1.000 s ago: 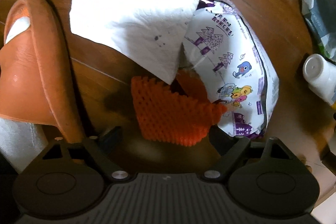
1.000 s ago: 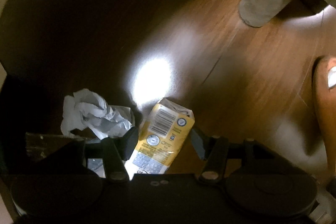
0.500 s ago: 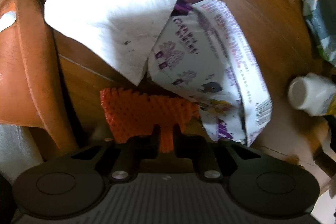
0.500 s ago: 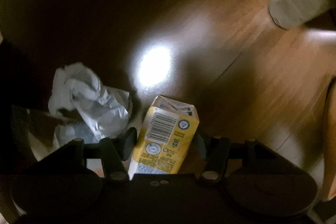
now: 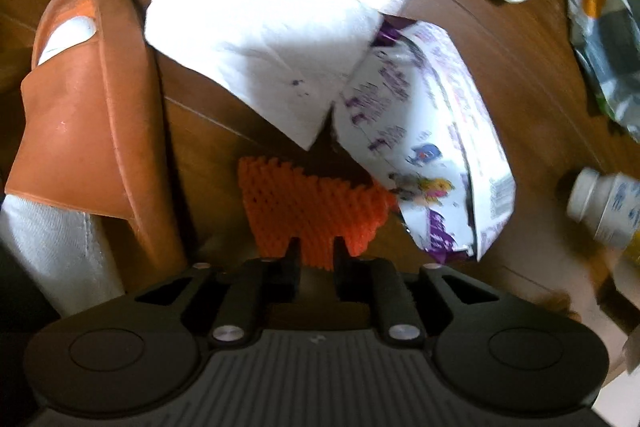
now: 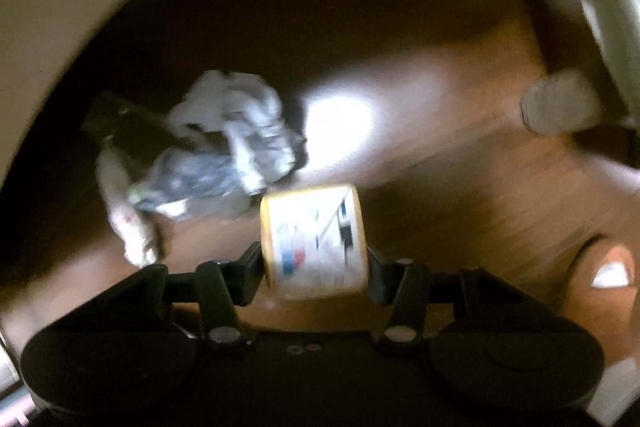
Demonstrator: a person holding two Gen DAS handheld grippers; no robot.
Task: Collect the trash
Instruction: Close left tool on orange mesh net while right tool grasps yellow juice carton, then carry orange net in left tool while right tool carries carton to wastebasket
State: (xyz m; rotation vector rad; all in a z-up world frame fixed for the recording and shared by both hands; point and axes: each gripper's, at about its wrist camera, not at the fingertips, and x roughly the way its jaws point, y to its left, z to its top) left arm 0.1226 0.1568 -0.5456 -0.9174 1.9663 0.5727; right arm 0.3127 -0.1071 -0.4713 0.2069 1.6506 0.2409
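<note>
The left gripper [image 5: 316, 253], nearly closed, pinches the soft, light orange foam net [image 5: 310, 209] at its near edge; the right gripper [image 6: 316, 263] clamps the light, crushable yellow carton [image 6: 314, 239] across its 2 side faces.

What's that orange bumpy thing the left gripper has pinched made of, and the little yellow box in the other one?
The orange net looks like soft foam mesh, matte, judging by its open diamond lattice and puffy strands. The yellow box looks like coated paperboard, a small drink carton perhaps: flat printed faces, slight sheen, though blur hides detail.
</note>
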